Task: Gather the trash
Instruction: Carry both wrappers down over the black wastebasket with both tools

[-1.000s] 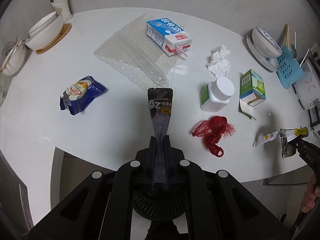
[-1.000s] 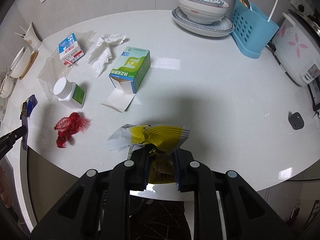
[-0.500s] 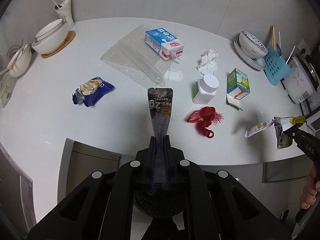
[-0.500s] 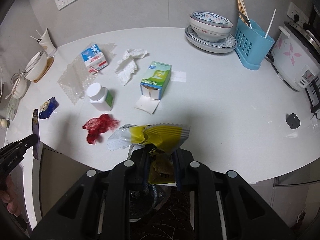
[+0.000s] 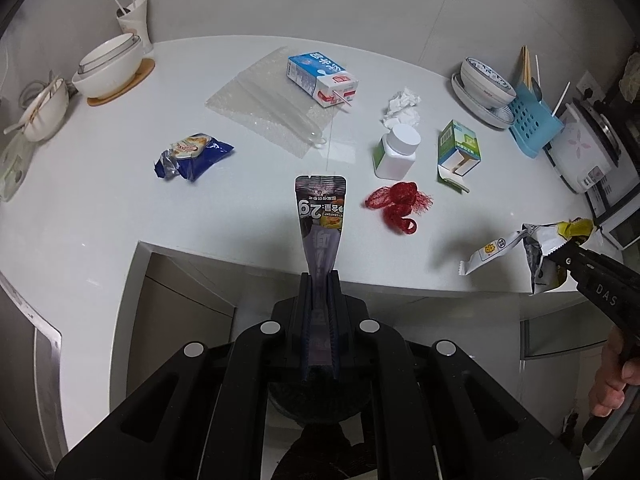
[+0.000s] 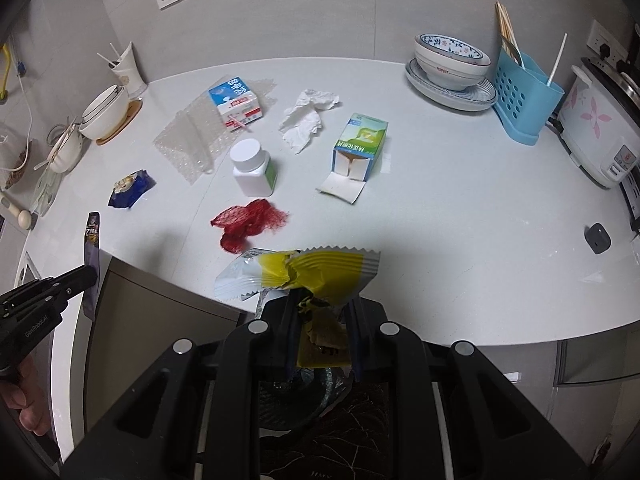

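**A:** My left gripper (image 5: 319, 280) is clamped on the flat dark foil sachet (image 5: 320, 216), my right gripper (image 6: 320, 304) on the crumpled yellow-and-white plastic wrapper (image 6: 308, 270), both held off the white counter's (image 6: 440, 220) front edge.

**B:** Risk?

**A:** The wrapper's pinched by a fold, I think; it could slip free and fall.

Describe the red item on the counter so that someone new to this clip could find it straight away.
Start at the white countertop and find the white-capped pill bottle near its middle. Just in front of it, toward the counter's near edge, lies a crumpled red mesh net. It is the only red, see-through, netted piece; its neighbours are a rigid bottle, a green and white carton and a white tissue.
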Demonstrator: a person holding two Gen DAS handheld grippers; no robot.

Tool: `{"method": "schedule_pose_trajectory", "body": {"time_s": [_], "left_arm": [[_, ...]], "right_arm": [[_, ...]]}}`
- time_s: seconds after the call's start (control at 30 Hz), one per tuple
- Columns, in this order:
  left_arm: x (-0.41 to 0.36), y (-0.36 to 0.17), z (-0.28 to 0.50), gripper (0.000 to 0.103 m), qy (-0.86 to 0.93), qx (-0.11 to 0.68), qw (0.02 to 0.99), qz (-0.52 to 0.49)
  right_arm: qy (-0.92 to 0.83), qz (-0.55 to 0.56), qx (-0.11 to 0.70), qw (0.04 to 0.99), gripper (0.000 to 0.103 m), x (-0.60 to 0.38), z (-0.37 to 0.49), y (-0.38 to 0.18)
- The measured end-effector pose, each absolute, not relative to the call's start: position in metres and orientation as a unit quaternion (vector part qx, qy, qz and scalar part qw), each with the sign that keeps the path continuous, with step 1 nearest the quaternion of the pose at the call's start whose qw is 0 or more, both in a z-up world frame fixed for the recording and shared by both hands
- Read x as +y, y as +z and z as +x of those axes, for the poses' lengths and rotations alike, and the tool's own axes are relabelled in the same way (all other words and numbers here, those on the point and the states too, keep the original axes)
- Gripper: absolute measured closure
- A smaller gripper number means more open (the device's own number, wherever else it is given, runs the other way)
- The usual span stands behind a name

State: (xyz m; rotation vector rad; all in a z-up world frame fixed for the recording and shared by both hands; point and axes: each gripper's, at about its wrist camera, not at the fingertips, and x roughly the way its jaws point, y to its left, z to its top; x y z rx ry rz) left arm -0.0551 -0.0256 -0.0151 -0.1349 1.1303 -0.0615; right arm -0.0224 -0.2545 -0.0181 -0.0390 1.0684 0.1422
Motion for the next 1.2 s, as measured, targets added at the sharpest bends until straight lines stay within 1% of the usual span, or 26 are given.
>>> {"method": "schedule_pose_trajectory", "body": {"time_s": [0.67, 1.2], "left_arm": [[-0.016, -0.054, -0.120, 0.096, -0.030, 0.529, 0.843, -0.089], [-0.004, -0.107, -0.147, 0.096, -0.016, 0.542, 0.833, -0.108]], "right_arm": [[0.130, -0.049, 0.518, 0.844, 0.085, -0.218, -0.080, -0.055], [0.169, -0.071, 0.535, 0.825, 0.085, -0.192, -0.103, -0.110]]}}
